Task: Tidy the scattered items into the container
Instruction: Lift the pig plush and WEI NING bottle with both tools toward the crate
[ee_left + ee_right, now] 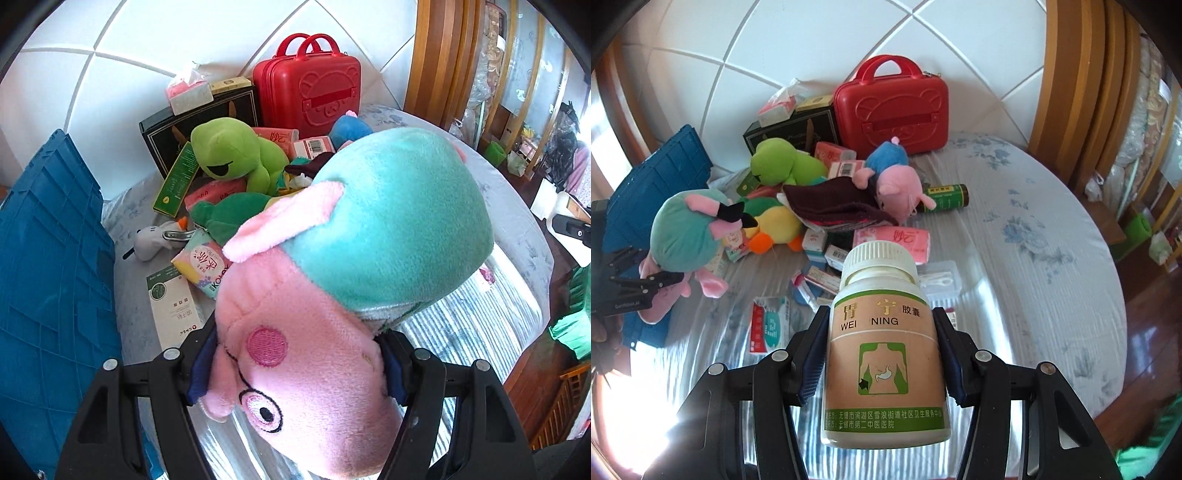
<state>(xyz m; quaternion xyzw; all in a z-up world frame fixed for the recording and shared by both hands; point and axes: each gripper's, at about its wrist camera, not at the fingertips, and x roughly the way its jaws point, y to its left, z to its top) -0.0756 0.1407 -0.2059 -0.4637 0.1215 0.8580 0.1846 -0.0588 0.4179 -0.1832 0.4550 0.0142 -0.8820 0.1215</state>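
My left gripper is shut on a pink pig plush with a teal dress, squeezing its head between the blue pads and holding it above the bed. The right wrist view shows the same plush at the left, hanging beside the blue plastic crate. That crate fills the left edge of the left wrist view. My right gripper is shut on a white-capped medicine bottle with a tan and green label, also lifted off the bed. Scattered toys and boxes lie on the bedsheet beyond.
A red toy suitcase and a black box stand against the white headboard. A green frog plush, a blue-dressed pig plush, a dark cloth, a green bottle, tissue packs and medicine boxes form the pile. Wooden floor lies past the bed's right edge.
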